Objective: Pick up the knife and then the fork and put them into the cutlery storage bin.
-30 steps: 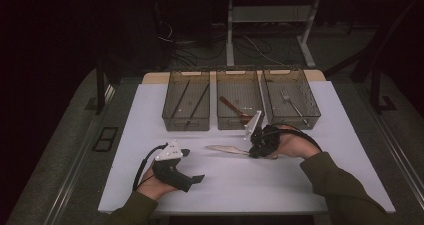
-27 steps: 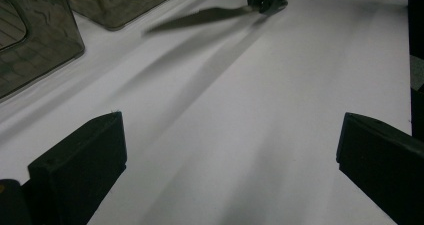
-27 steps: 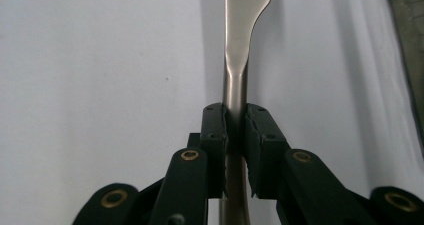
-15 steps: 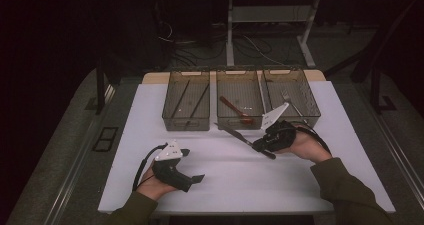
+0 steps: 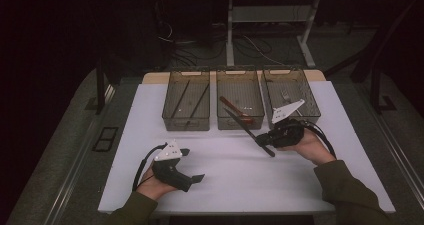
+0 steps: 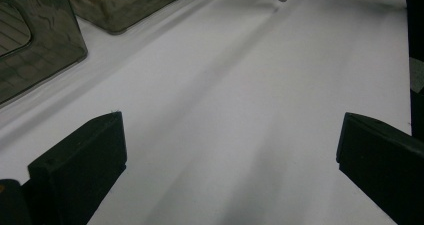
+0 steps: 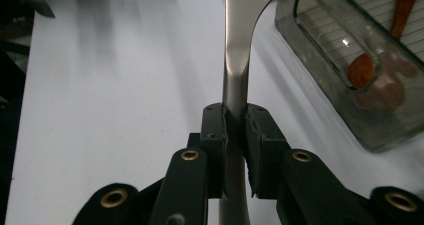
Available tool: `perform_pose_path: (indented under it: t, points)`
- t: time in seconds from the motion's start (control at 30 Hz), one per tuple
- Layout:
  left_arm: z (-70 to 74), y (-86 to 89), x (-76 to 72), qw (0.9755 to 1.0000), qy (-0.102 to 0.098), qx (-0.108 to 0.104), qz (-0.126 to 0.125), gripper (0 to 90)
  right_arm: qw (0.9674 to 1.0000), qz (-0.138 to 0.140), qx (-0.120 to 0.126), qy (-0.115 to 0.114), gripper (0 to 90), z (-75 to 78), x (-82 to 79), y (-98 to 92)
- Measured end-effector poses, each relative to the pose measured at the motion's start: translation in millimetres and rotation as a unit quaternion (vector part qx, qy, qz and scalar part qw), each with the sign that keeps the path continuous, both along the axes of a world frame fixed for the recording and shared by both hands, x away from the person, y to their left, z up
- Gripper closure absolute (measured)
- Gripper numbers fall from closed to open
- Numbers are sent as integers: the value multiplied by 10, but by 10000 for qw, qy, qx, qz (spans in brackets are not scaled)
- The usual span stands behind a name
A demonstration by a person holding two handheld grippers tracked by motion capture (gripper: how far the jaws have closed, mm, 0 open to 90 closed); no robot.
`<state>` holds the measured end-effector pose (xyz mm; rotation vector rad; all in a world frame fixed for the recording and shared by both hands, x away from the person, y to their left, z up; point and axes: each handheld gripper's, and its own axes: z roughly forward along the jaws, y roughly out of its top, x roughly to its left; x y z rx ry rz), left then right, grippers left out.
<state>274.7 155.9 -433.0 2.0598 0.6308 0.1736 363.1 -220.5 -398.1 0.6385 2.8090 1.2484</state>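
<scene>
High view, right gripper (image 5: pixel 264 140): I see it at 3 o'clock on the white table (image 5: pixel 240 180), jaws pinching a metal knife (image 5: pixel 246 130) held off the table top.
High view, knife: its dark length slants toward 11 o'clock, far end reaching the front wall of the middle bin (image 5: pixel 240 105).
High view, bins: 3 clear bins in a row at 12 o'clock; left bin (image 5: pixel 186 105) holds dark sticks, the middle one a reddish wooden spoon (image 5: pixel 235 107), right bin (image 5: pixel 290 92) pale cutlery I cannot identify.
High view, left gripper (image 5: pixel 192 165): I see it at 7 o'clock, low over the table.
Left gripper view: jaws spread wide over bare table, nothing between them; 2 bin corners at 10 and 11 o'clock.
Right gripper view: my jaws pressed on the knife (image 7: pixel 235 85) from both sides; it runs up to 12 o'clock, the bin (image 7: pixel 350 75) with the spoon (image 7: pixel 370 70) at 2 o'clock.
</scene>
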Motion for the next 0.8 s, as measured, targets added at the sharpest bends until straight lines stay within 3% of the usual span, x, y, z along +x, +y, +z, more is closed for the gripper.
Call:
perform_pose_path:
  t: [0.37,0.8]
  points:
    - [-16,-1,17,10000,13,-92,4,0,9978,-467,467,-112,795,101,35,-175]
    - [-24,9,25,9999,22,-139,33,0,9891,-1058,933,-420,795,368,42,-402]
